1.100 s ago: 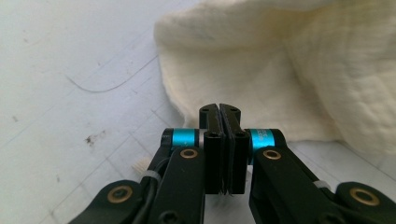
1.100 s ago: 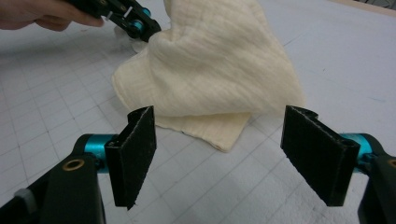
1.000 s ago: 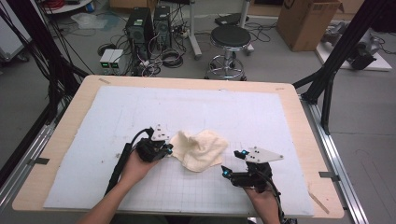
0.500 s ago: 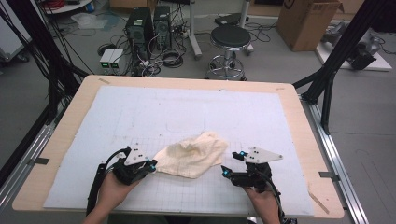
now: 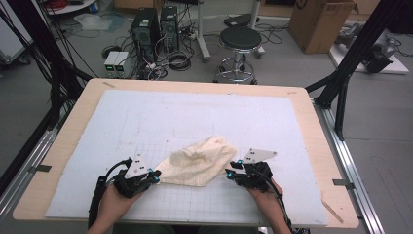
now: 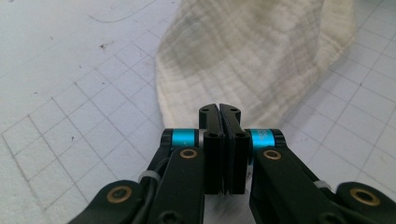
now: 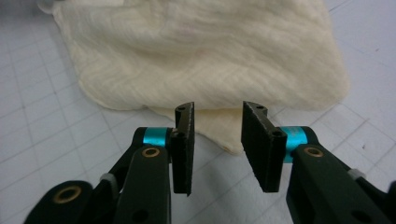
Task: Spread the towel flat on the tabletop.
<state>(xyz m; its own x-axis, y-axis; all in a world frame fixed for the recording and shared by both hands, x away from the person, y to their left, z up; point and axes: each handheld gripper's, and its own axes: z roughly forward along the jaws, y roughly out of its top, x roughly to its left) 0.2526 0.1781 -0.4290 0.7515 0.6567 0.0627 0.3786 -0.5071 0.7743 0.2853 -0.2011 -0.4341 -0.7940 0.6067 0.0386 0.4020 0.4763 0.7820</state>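
A cream cloth (image 5: 197, 163) lies stretched out across the near part of the white grid mat (image 5: 204, 117). My left gripper (image 5: 155, 176) holds the cloth's left corner with its jaws pressed together; in the left gripper view the cloth (image 6: 252, 51) fans out ahead of the left gripper (image 6: 219, 109). My right gripper (image 5: 229, 174) sits at the cloth's right end, open. In the right gripper view a corner of the cloth (image 7: 201, 51) lies on the mat between the jaws of the right gripper (image 7: 217, 114), which stand apart and do not pinch it.
The mat covers a wooden table (image 5: 311, 126) whose bare rim shows all round. Black frame posts (image 5: 341, 78) rise at both sides. On the floor beyond stand a stool (image 5: 238, 41), computer towers (image 5: 156, 24) with cables and a cardboard box (image 5: 316, 22).
My left gripper has moved left and toward the near edge, dragging the cloth's corner with it. The bunched cloth is now pulled out long and flat. The right gripper has stayed put.
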